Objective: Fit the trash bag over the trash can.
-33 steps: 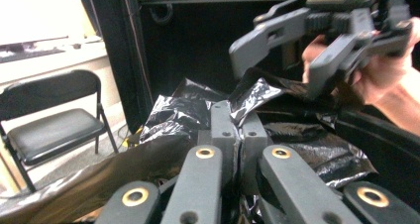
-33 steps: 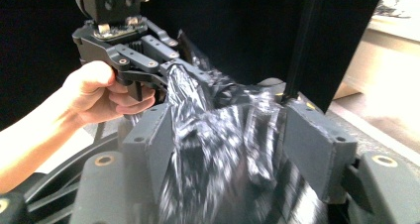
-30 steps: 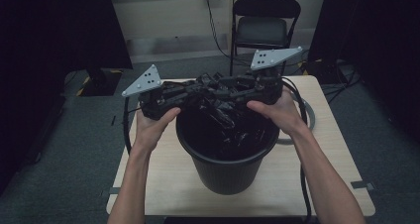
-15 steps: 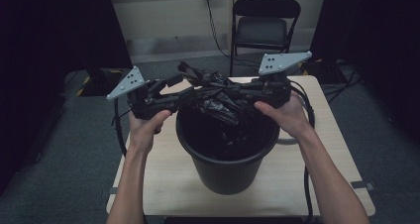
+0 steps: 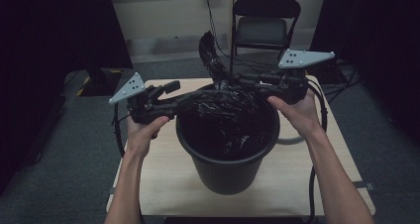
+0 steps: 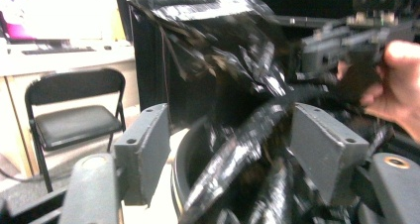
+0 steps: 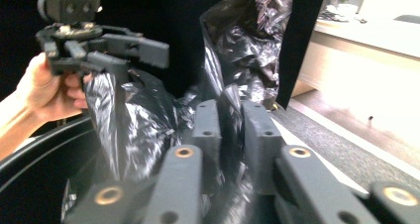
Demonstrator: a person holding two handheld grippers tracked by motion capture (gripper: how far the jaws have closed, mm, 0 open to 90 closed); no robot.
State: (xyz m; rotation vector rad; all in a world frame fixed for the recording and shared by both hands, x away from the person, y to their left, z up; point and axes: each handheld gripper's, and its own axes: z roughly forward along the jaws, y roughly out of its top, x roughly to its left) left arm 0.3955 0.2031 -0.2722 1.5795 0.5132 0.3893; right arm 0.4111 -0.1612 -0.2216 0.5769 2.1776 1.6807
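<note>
One bin (image 5: 228, 169), one black bag (image 5: 223, 110) (crumpled inside), one folding chair (image 5: 265, 23), two tongs.

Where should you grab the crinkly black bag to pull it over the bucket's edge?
Probably by its loose top edge. The black bag sits bunched in the black bucket, with one flap standing up at the far side. That thin, free edge fits between jaws. Come from above and outside the rim, as the right tool does, pinching a fold there. The left tool is open.

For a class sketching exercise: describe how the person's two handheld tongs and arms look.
Both tongs, left and right, are black, boxy and two-jawed, each jaw ending in a flat grey block with screw holes. Each carries a grey triangular plate dotted with small holes and trails a black cable. The forearms are bare, without sleeves.
</note>
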